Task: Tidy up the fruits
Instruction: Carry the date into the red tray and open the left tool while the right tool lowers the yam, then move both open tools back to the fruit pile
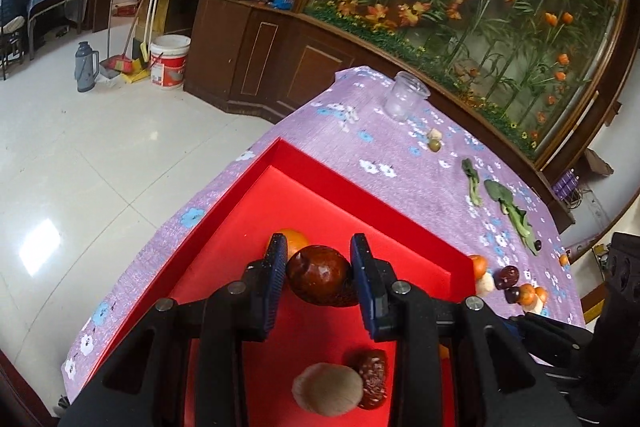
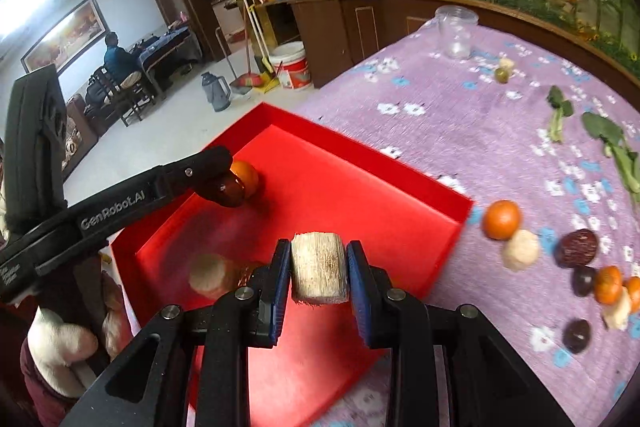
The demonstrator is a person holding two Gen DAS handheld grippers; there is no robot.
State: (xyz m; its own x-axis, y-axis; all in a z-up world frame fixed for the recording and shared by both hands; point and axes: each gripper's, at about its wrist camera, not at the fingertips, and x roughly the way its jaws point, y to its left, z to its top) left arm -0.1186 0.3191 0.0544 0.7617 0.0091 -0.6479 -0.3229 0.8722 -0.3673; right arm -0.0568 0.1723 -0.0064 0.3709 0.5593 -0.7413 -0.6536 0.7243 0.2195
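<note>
A red tray [image 1: 224,211] lies on the purple flowered tablecloth; it also shows in the right wrist view [image 2: 360,155]. My left gripper [image 1: 319,273] is shut on a glossy dark brown fruit [image 1: 318,277] above the tray, beside an orange [image 1: 296,241] in it. In the right wrist view the left gripper [image 2: 224,183] holds the brown fruit [image 2: 229,190] next to the orange [image 2: 246,177]. My right gripper [image 2: 318,267] is shut on a pale cut chunk [image 2: 318,267] over the tray's near side. A pale round piece [image 1: 327,395] and a red date [image 1: 373,383] lie in the tray.
Loose fruit lies on the cloth right of the tray: an orange [image 2: 501,219], a pale piece [image 2: 520,250], a dark date [image 2: 578,247], small oranges [image 2: 608,285] and dark fruits [image 2: 576,335]. Green leaves [image 2: 612,143], an olive [image 2: 502,75] and a clear jar [image 2: 456,31] lie farther back.
</note>
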